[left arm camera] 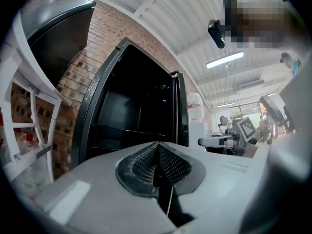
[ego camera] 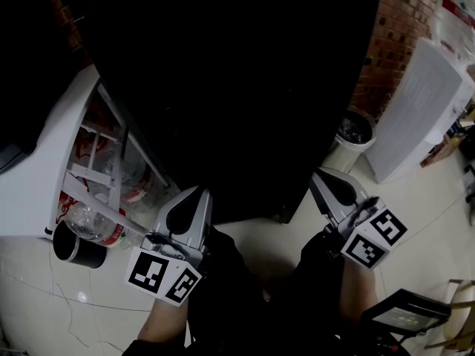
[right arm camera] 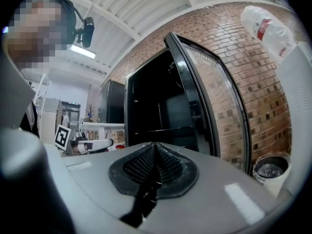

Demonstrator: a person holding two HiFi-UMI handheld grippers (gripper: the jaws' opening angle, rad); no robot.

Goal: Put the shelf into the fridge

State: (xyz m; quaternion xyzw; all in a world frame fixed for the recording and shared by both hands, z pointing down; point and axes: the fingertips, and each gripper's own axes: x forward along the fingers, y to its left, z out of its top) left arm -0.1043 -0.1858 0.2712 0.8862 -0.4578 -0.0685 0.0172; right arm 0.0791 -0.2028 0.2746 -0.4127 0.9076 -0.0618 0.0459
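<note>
The black fridge point(ego camera: 223, 87) stands open in front of me, its inside very dark. A dark shelf point(right arm camera: 163, 129) runs level across that inside, and the same shelf point(left arm camera: 124, 129) shows in the left gripper view. My left gripper point(ego camera: 194, 193) is low in front of the fridge, its pads point(left arm camera: 168, 162) pressed together with nothing between them. My right gripper point(ego camera: 320, 175) hangs level with it to the right, also shut and empty, its pads point(right arm camera: 165, 162) meeting. Both point at the fridge opening and touch nothing.
The fridge's glass door point(right arm camera: 214, 96) is swung open on the right against a brick wall point(ego camera: 401, 28). A white door rack point(ego camera: 89, 176) with bottles stands at left, a black cup point(ego camera: 74, 249) below it. A bin point(ego camera: 350, 136) and a white appliance point(ego camera: 423, 102) stand at right.
</note>
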